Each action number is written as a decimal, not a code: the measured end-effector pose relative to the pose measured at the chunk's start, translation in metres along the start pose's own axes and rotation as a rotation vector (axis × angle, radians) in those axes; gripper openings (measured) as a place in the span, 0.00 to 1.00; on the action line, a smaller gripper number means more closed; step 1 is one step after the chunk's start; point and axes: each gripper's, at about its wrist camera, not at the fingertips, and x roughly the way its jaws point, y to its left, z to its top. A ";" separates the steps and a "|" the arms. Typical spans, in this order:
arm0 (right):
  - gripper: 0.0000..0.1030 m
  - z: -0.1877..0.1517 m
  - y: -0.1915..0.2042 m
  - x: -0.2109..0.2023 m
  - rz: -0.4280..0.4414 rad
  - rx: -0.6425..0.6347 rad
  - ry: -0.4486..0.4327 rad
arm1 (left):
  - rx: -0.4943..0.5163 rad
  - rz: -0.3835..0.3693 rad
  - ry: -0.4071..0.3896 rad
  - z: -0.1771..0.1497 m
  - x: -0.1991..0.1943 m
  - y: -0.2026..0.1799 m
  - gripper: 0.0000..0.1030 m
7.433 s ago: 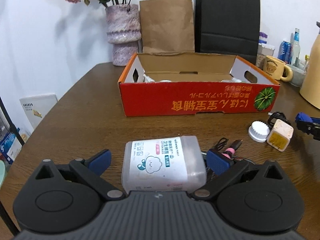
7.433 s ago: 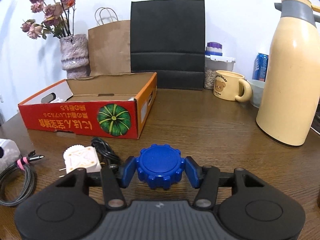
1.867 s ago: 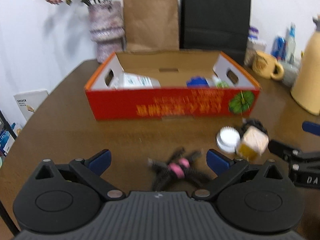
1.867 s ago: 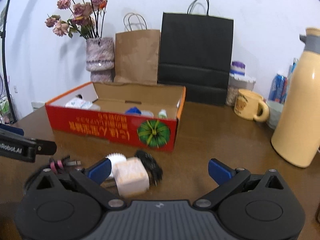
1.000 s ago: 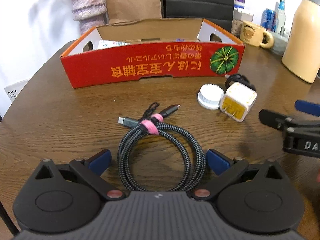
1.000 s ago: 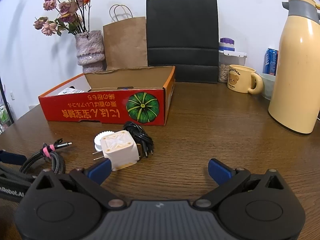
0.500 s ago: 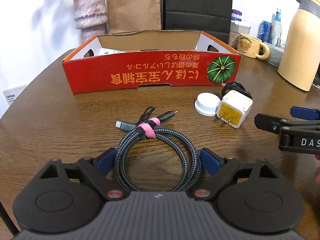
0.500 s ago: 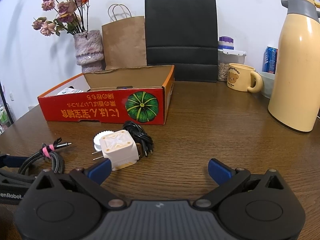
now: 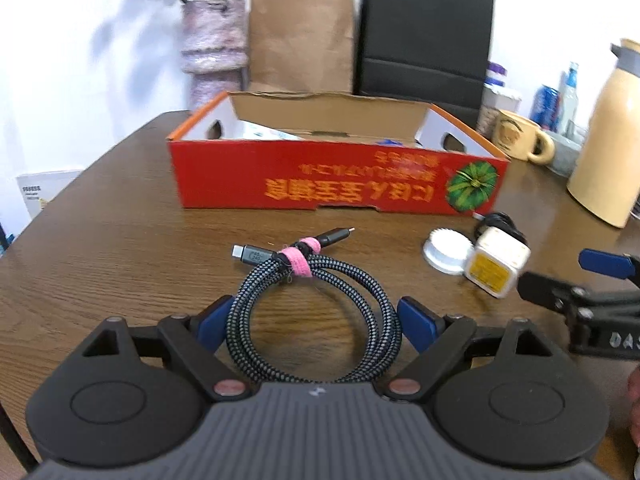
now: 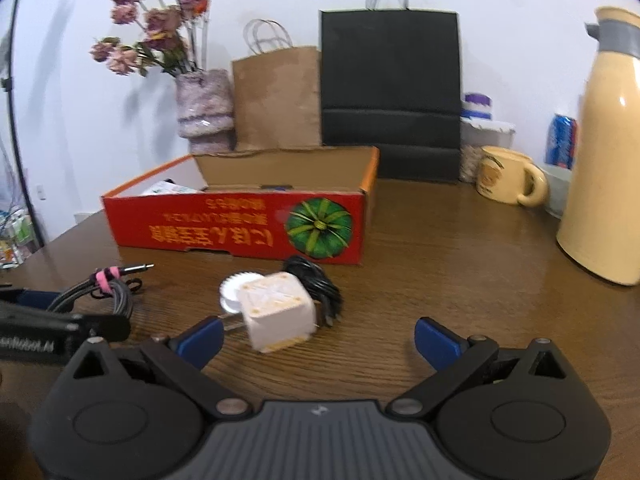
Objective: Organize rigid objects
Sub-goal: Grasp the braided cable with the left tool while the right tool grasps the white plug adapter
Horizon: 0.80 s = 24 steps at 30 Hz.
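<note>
A coiled braided cable (image 9: 312,312) with a pink tie sits between the blue pads of my left gripper (image 9: 316,324), which press its sides. The cable also shows in the right wrist view (image 10: 100,292). My right gripper (image 10: 316,340) is open and empty, just short of a white plug cube (image 10: 278,310) that has a black cord (image 10: 316,284) behind it and a white ridged cap (image 10: 234,292) at its left. The red cardboard box (image 9: 336,188) stands behind them and holds a white packet and a blue item. The plug cube (image 9: 496,266) lies right of the cable.
A cream thermos (image 10: 604,184), a bear mug (image 10: 508,180), a can and a lidded jar stand at the right back. A vase of dried flowers (image 10: 204,108), a brown bag (image 10: 276,96) and a black bag (image 10: 390,92) stand behind the box.
My left gripper has closed in on the cable coil until its pads touch it. My right gripper has moved nearer to the plug cube and stays open.
</note>
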 end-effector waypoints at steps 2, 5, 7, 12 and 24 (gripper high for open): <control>0.94 0.002 0.006 0.001 0.021 -0.019 -0.008 | -0.015 0.011 -0.008 0.002 0.000 0.009 0.86; 0.90 0.005 0.014 0.005 0.047 -0.035 -0.012 | -0.030 0.021 -0.016 0.004 -0.001 0.022 0.86; 0.81 0.008 0.019 0.010 0.060 -0.042 -0.014 | -0.040 0.025 -0.023 0.004 -0.003 0.030 0.86; 0.65 0.015 0.026 0.024 0.066 -0.046 -0.008 | -0.061 0.022 -0.041 0.006 -0.006 0.045 0.86; 0.66 0.020 0.034 0.051 0.012 -0.085 0.103 | -0.080 -0.020 -0.053 0.004 -0.011 0.054 0.86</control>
